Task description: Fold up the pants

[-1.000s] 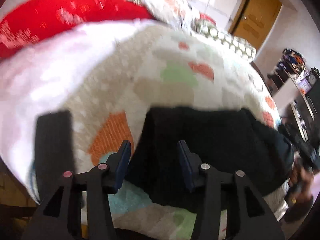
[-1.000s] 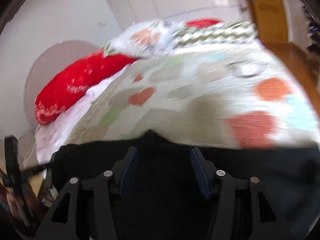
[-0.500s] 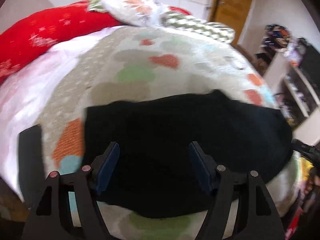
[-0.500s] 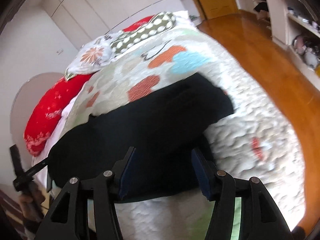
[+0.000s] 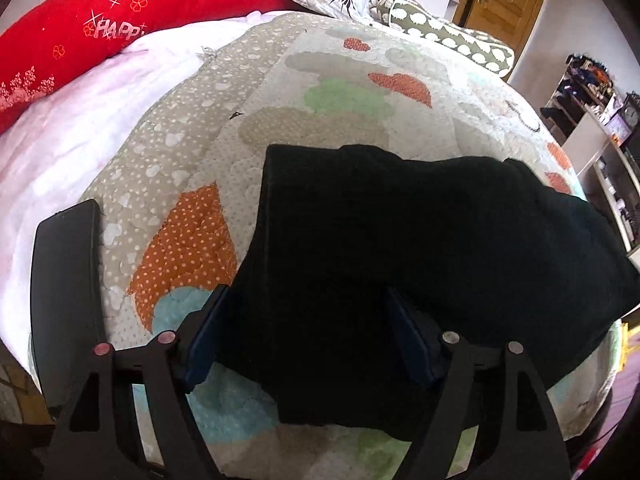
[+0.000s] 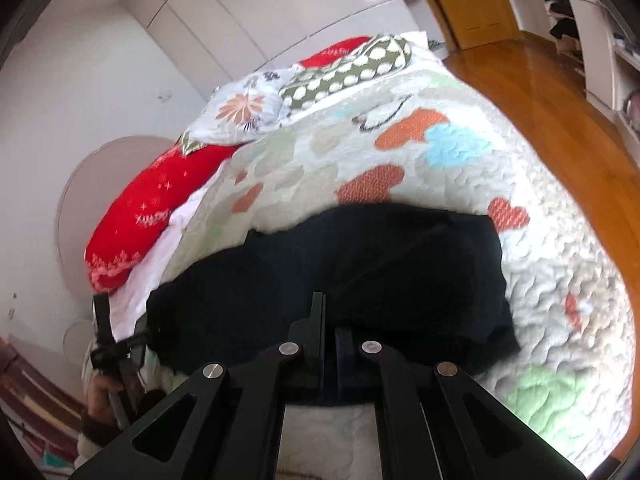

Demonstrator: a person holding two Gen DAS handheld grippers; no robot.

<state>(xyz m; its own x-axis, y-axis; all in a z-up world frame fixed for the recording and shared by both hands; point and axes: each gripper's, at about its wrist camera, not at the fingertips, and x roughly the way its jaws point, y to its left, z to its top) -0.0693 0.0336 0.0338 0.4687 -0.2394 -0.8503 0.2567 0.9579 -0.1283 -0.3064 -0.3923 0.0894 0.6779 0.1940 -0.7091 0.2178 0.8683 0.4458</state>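
Black pants (image 5: 400, 248) lie folded in a wide band across a patterned quilt on a bed; they also show in the right wrist view (image 6: 360, 264). My left gripper (image 5: 308, 340) is open, its blue pads on either side of the pants' near left corner, just above the fabric. My right gripper (image 6: 326, 344) has its jaws closed together at the pants' near edge; whether fabric is pinched between them is hidden. The left gripper and the hand holding it (image 6: 112, 364) show at the pants' far left end in the right wrist view.
A black phone-like slab (image 5: 64, 288) lies on the quilt's left edge. A red bolster (image 5: 100, 28) and patterned pillows (image 6: 288, 96) sit at the bed's head. Wooden floor (image 6: 560, 120), shelves and a door lie to the right.
My right gripper's jaws have shut from open. Both grippers have steadied over the pants' near edge; the left has shifted toward the pants' left corner.
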